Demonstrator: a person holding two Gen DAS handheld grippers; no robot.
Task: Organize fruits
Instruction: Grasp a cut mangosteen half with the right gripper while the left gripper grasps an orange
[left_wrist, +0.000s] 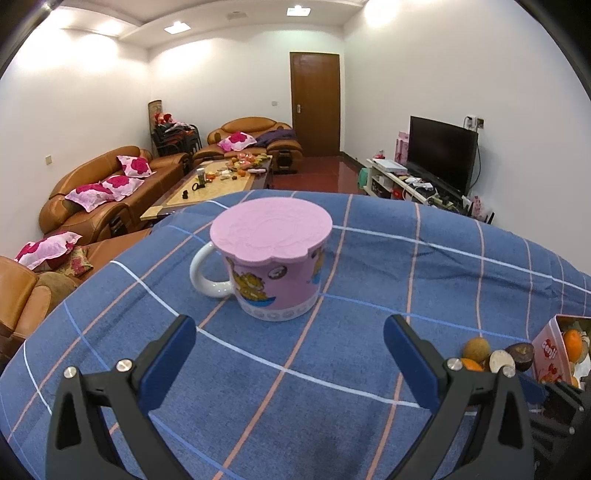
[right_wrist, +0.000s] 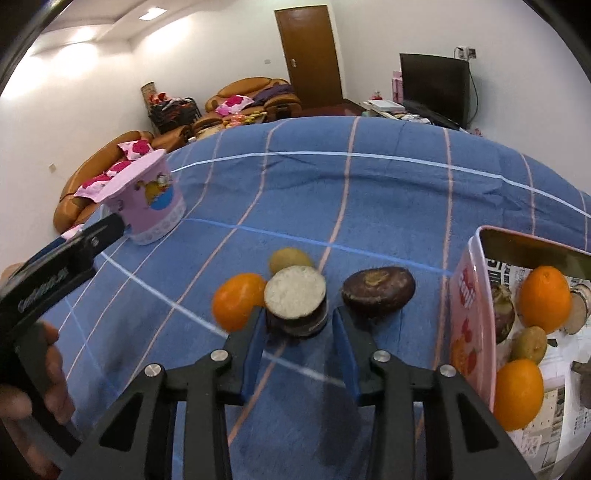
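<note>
2 blue-padded grippers gape: the right gripper straddles a white-topped dark fruit slice; the left gripper faces a pink lidded mug.

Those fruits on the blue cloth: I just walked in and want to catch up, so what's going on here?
A person is sorting fruit with a handheld claw in each hand. The right claw is open around a cut dark-skinned fruit with white flesh, not yet clamped. Beside it on the blue checked tablecloth lie a small orange, a brownish round fruit and a whole dark purple fruit. The pink tin box at right already holds several fruits. The left claw hangs open, empty, facing a pink lidded cartoon mug.
</note>
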